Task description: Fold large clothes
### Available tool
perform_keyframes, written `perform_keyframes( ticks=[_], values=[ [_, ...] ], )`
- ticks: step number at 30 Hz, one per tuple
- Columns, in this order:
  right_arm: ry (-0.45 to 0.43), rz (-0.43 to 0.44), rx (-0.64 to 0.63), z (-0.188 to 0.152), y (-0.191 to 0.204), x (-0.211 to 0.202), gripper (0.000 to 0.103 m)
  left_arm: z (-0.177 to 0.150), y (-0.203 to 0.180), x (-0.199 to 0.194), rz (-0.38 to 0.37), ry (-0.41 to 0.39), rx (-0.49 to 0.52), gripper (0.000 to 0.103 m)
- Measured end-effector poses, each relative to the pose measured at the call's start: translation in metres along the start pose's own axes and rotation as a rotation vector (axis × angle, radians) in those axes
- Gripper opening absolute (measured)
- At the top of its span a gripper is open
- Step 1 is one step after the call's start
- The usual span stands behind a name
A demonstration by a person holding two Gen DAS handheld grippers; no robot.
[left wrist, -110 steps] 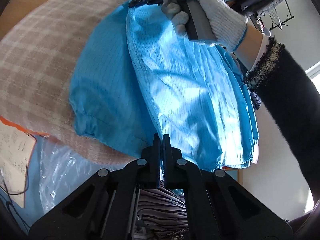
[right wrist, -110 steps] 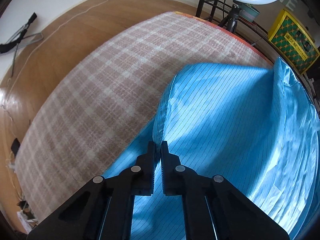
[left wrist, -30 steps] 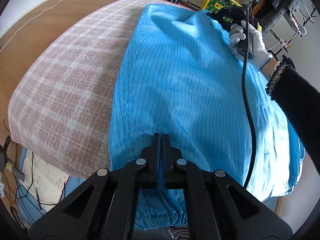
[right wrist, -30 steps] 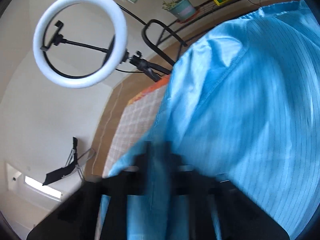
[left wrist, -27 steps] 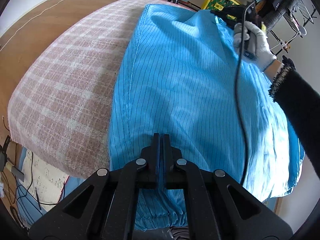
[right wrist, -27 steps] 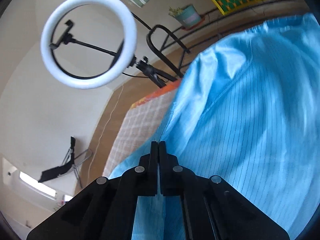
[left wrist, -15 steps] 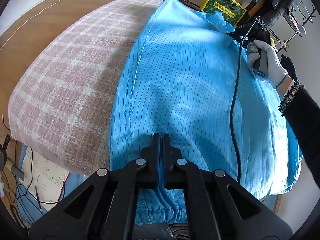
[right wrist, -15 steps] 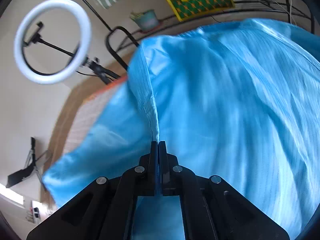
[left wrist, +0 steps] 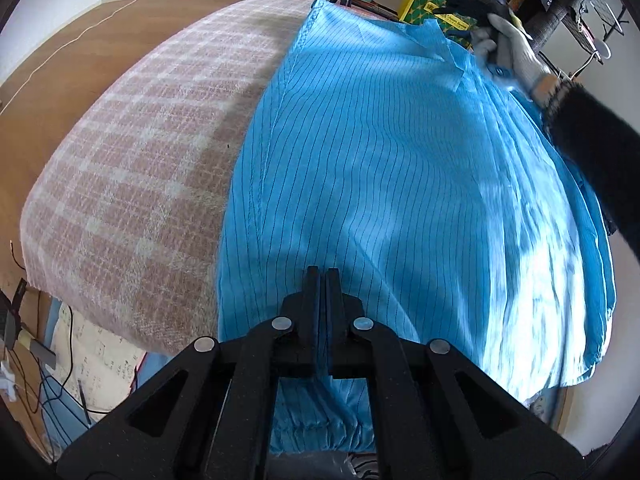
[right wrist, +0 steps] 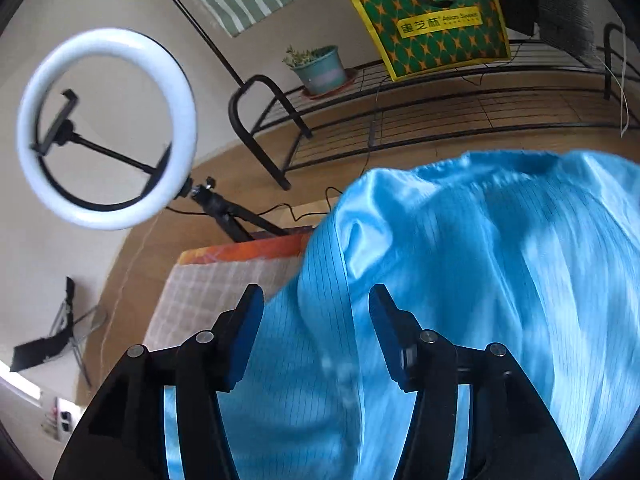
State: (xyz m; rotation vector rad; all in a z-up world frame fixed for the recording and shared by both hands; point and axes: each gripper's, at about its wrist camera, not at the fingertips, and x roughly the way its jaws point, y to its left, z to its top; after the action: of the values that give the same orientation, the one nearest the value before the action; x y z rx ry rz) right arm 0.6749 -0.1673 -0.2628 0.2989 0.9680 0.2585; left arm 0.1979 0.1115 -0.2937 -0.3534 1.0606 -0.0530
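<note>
A large bright blue pinstriped garment (left wrist: 400,168) lies spread over the right part of a pink plaid blanket (left wrist: 140,152). My left gripper (left wrist: 323,276) is shut on the blue garment's near hem at the blanket's front edge. In the right wrist view my right gripper (right wrist: 316,300) is open above the garment's far end (right wrist: 460,260), with a ridge of cloth between its fingers. In the left wrist view the gloved hand holding the right gripper (left wrist: 508,48) is at the garment's far right corner.
A ring light on a stand (right wrist: 108,128), a black wire rack (right wrist: 400,112) with a potted plant (right wrist: 320,68) and a yellow-green bag (right wrist: 432,20) stand beyond the bed's far end. Papers and cables (left wrist: 80,360) lie on the floor at front left.
My right gripper has opened and let go of the garment's far end, which now lies on the bed. My left gripper has stayed shut on the near hem.
</note>
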Motion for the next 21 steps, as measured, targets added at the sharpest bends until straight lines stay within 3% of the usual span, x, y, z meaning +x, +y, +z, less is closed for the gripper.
perform_keyframes(
  ticks=[3,5,6,7,9,11,13,17,21],
  values=[
    [0.076,-0.122,-0.098,0.013,0.016,0.028,0.052,0.002,-0.001,0.002,0.001,-0.006,-0.002,0.0],
    [0.143,-0.141,-0.114,0.018,0.014,0.042,0.003,0.001,-0.001,0.002,0.005,-0.013,0.007,0.0],
    [0.131,-0.079,-0.065,0.021,0.008,0.04,0.002,0.001,-0.002,0.002,0.01,-0.016,0.014,0.0],
    [0.053,0.072,0.012,0.024,-0.003,0.028,0.002,0.001,-0.003,0.001,0.017,-0.018,0.021,0.0],
    [-0.068,0.231,0.137,0.026,-0.024,0.015,0.002,0.001,-0.006,0.002,0.029,-0.021,0.026,0.0],
    [-0.125,0.278,0.26,0.025,-0.048,0.017,0.002,0.002,-0.007,0.002,0.034,-0.023,0.028,0.0],
    [-0.083,0.212,0.295,0.021,-0.063,0.03,0.002,0.002,-0.005,0.002,0.026,-0.021,0.024,0.0],
    [0.029,-0.053,0.089,0.019,-0.049,0.044,0.01,0.004,-0.002,0.002,0.006,-0.012,0.002,0.0],
    [-0.042,-0.04,0.083,0.021,-0.046,0.011,0.016,0.003,-0.002,0.001,0.007,-0.006,0.011,0.0]
  ],
)
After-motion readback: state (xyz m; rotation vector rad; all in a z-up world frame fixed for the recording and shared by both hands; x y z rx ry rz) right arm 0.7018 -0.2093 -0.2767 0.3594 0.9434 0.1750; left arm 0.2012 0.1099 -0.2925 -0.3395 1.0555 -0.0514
